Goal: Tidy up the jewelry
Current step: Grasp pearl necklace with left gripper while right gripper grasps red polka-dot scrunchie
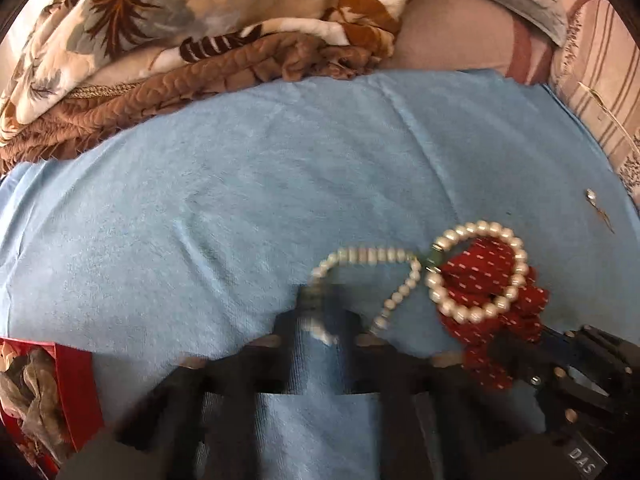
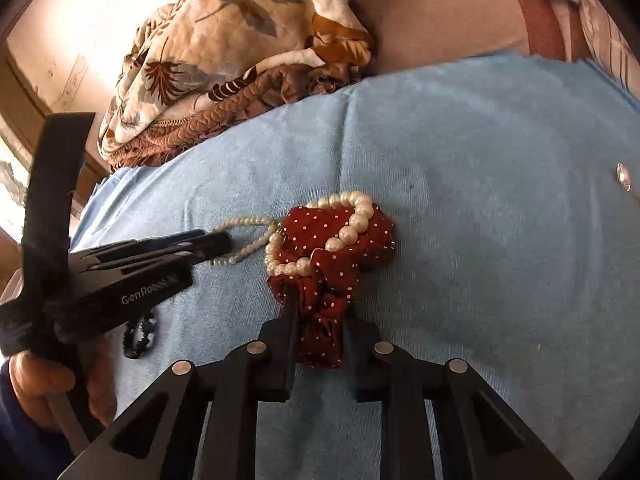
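Note:
A small-pearl bracelet (image 1: 372,258) lies on the blue towel (image 1: 240,184); my left gripper (image 1: 320,320) is shut on its near end. In the right wrist view the same bracelet (image 2: 244,240) runs from the left gripper (image 2: 216,246). A large-pearl bracelet (image 1: 476,272) rests on a red dotted scrunchie (image 1: 492,300). My right gripper (image 2: 320,332) is shut on the scrunchie (image 2: 332,264), with the large-pearl bracelet (image 2: 344,232) on top. A small earring (image 1: 592,196) lies far right; it also shows in the right wrist view (image 2: 623,178).
A red box (image 1: 68,392) with cloth inside sits at the left near corner. A floral quilt (image 1: 168,40) is bunched behind the towel. A dark beaded piece (image 2: 140,336) lies under the left gripper. A striped bedsheet (image 1: 600,80) lies at the right.

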Demonstrator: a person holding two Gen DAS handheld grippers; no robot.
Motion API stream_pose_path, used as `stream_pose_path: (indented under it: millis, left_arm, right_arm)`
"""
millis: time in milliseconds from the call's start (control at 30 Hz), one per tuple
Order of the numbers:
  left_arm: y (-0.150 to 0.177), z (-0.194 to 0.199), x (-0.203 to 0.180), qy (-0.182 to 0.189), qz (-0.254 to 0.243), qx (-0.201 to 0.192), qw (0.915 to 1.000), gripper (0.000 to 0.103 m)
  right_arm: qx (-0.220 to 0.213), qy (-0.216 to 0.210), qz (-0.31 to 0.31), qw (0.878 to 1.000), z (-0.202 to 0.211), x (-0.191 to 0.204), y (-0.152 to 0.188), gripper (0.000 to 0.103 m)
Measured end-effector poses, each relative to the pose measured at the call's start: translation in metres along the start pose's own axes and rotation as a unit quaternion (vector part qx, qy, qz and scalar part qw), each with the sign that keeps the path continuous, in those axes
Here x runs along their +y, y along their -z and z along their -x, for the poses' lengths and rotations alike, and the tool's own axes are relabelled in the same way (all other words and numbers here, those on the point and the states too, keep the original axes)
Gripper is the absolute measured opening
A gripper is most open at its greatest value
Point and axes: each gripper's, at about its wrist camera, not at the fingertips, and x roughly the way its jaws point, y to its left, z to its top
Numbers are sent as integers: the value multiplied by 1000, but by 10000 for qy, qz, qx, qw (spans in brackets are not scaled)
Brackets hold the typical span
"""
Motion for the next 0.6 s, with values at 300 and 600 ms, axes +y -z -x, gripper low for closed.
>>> stream_pose_path:
  millis: [300, 600]
  left_arm:
    - [27, 70, -16, 568, -100, -343, 9977, 5]
    - [94, 143, -27, 1306, -291, -656, 9888, 5]
  right_arm:
    - [-90, -375, -485, 9981, 65, -3, 18, 14]
    - [-389, -1333, -900, 9862, 141, -19, 61, 14]
